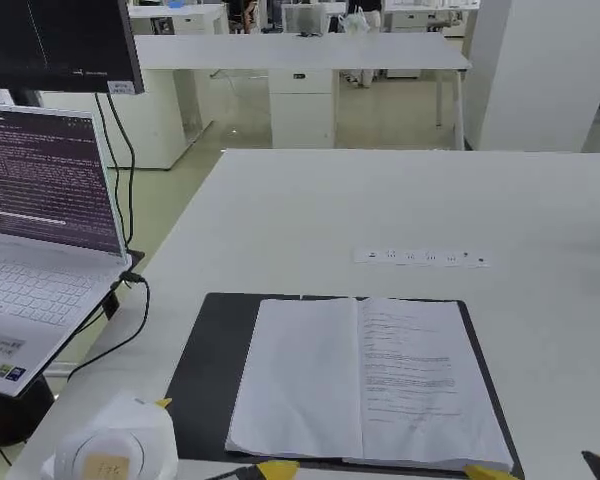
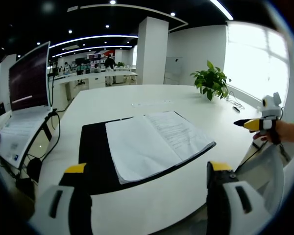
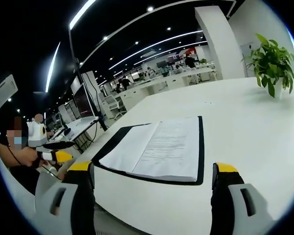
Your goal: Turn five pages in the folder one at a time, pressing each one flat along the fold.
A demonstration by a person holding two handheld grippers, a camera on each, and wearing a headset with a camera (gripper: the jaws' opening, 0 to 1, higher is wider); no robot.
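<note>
Left gripper [image 2: 148, 169]: jaws spread wide, holding nothing; right gripper [image 3: 153, 167]: jaws likewise apart and empty; both stand just before the near edge of the folder [image 1: 205, 370], not touching it. The folder lies open and flat on the white tabletop [image 1: 380, 200]; matte black rectangular cover; thin white sheets; left page [image 1: 300, 370] blank, right page [image 1: 420, 370] printed. The count of turned pages cannot be read; by judgement, turning and pressing are still to be done.
</note>
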